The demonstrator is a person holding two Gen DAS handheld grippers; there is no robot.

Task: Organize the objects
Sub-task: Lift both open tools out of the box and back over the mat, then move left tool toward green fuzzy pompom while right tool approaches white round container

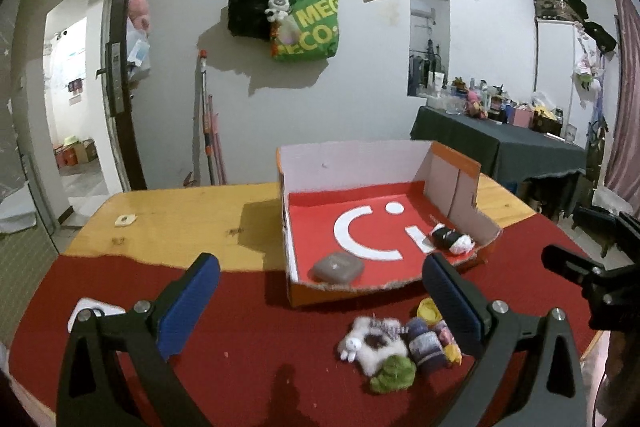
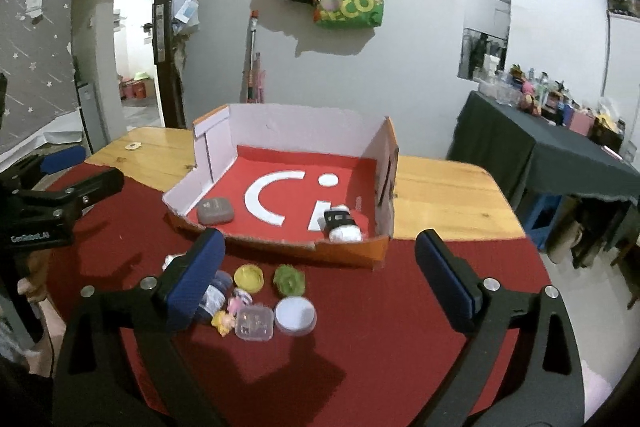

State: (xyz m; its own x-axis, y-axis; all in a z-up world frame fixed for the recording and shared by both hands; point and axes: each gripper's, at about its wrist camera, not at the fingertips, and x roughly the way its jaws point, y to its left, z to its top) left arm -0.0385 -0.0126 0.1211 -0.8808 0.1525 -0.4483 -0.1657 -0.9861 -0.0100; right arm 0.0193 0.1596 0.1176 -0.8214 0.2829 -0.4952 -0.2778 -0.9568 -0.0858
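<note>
Both grippers are spread wide with nothing between the blue pads. The left gripper (image 1: pixel 320 303) hangs over the red mat (image 1: pixel 240 347), and the right gripper (image 2: pixel 320 279) does the same from the other side.

Nearest is the little pile still loose on the mat. From the right wrist view: a clear square case (image 2: pixel 255 324) touching a round white-lidded tin (image 2: pixel 295 315), a yellow lid (image 2: pixel 249 277) and a fuzzy green thing (image 2: pixel 289 279) just beyond them. A small yellow figure (image 2: pixel 223 323) and a pink one (image 2: pixel 237 303) sit beside the case. The right gripper's left finger covers most of a bluish jar (image 2: pixel 214 301), so I can't say much about it. In the left wrist view a white plush (image 1: pixel 372 345) lies in the same pile, blurry, and that gripper's right finger cuts off the far-right bits. The whole pile lies low between the right gripper's fingers, closer to its left one.

Just past the pile is the torn-front cardboard box (image 2: pixel 280 247), red floor with a white logo. Inside: a grey rounded case (image 2: pixel 215 211) in the near left corner and a black-and-white plush (image 2: pixel 342 225) in the near right, well apart.

Beyond that there's bare wooden table (image 2: pixel 440 195).
</note>
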